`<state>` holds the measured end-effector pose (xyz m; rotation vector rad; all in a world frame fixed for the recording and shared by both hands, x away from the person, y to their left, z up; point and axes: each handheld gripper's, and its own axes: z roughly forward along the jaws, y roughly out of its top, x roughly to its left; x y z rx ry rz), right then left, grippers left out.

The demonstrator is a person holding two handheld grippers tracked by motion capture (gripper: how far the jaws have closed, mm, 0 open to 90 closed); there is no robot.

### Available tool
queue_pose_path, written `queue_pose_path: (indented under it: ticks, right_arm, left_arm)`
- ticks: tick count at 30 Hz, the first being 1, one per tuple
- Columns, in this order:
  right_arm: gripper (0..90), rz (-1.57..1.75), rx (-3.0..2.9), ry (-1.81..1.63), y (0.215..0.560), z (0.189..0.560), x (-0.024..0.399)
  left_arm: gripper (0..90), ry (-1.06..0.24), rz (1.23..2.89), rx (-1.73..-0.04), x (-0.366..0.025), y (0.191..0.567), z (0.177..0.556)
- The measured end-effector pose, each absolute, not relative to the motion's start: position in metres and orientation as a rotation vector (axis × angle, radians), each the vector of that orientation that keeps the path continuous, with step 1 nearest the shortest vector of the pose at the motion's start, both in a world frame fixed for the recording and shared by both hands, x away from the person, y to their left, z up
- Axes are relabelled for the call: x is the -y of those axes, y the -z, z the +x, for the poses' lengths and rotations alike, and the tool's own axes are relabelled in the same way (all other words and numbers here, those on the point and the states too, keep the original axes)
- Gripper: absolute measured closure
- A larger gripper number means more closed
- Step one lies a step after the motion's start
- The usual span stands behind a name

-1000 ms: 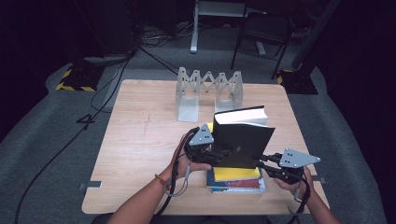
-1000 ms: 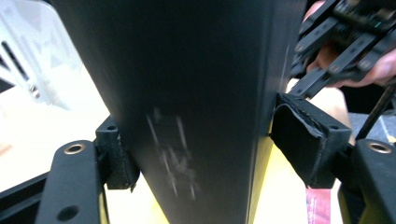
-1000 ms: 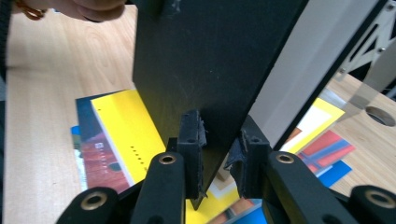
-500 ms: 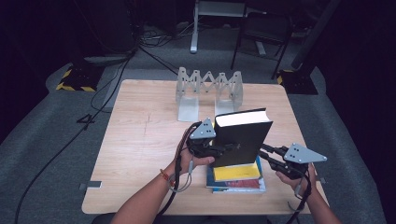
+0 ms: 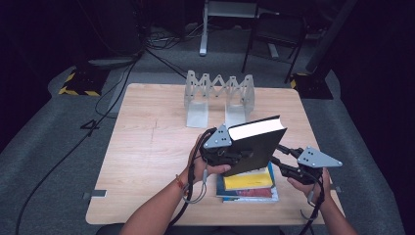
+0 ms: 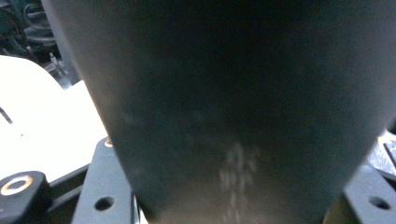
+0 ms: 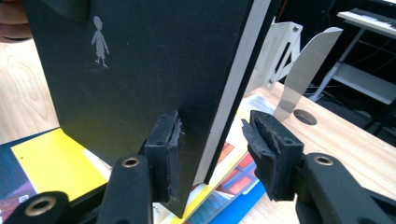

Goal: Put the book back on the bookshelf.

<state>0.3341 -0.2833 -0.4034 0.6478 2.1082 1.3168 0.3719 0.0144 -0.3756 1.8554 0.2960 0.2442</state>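
A black hardcover book (image 5: 254,147) stands upright over a small stack topped by a yellow book (image 5: 247,180). My left gripper (image 5: 239,155) is shut on the black book's left edge; its jaws have just been closing on it. In the left gripper view the dark cover (image 6: 233,102) stands close between the jaws. My right gripper (image 5: 278,157) is at the book's right edge, open, its jaws just having been opening. In the right gripper view (image 7: 212,135) the book (image 7: 140,70) stands between the pads, and the right pad is clear of the page edge.
A grey folding metal book rack (image 5: 219,95) stands at the back middle of the wooden table (image 5: 147,147); its plates (image 7: 303,56) show behind the book. A blue book (image 5: 271,196) lies at the bottom of the stack. Cables and a chair sit on the floor beyond.
The right gripper's jaws have spread apart and let go of the black book. The left gripper has closed on the book's left edge. The book stays upright in nearly the same place.
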Motion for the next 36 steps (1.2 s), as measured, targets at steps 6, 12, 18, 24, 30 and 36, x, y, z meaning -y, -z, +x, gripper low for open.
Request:
queue_pose_path:
  ticks: [6,12,18,24,30,36]
  right_arm:
    - [51.5,0.649,-2.121,-1.306,0.406,0.335,0.283]
    - [48.4,0.637,-2.14,-1.31,0.408,0.335,0.286]
    - [45.3,0.676,-2.144,-1.308,0.411,0.335,0.299]
    - [41.6,0.731,-2.197,-1.257,0.418,0.341,0.311]
    - [35.7,0.806,-2.269,-1.126,0.433,0.354,0.328]
    - [31.9,0.915,-2.353,-0.983,0.456,0.366,0.345]
  left_arm:
    - [47.5,-0.236,1.837,-0.295,-0.013,0.374,0.373]
    - [47.0,-0.223,1.828,-0.297,-0.011,0.373,0.376]
    - [42.2,-0.233,1.818,-0.314,-0.007,0.37,0.379]
    - [43.8,-0.206,1.819,-0.335,-0.007,0.368,0.384]
    - [49.0,-0.207,1.818,-0.346,-0.009,0.364,0.38]
    - [50.3,-0.287,1.829,-0.371,-0.011,0.356,0.376]
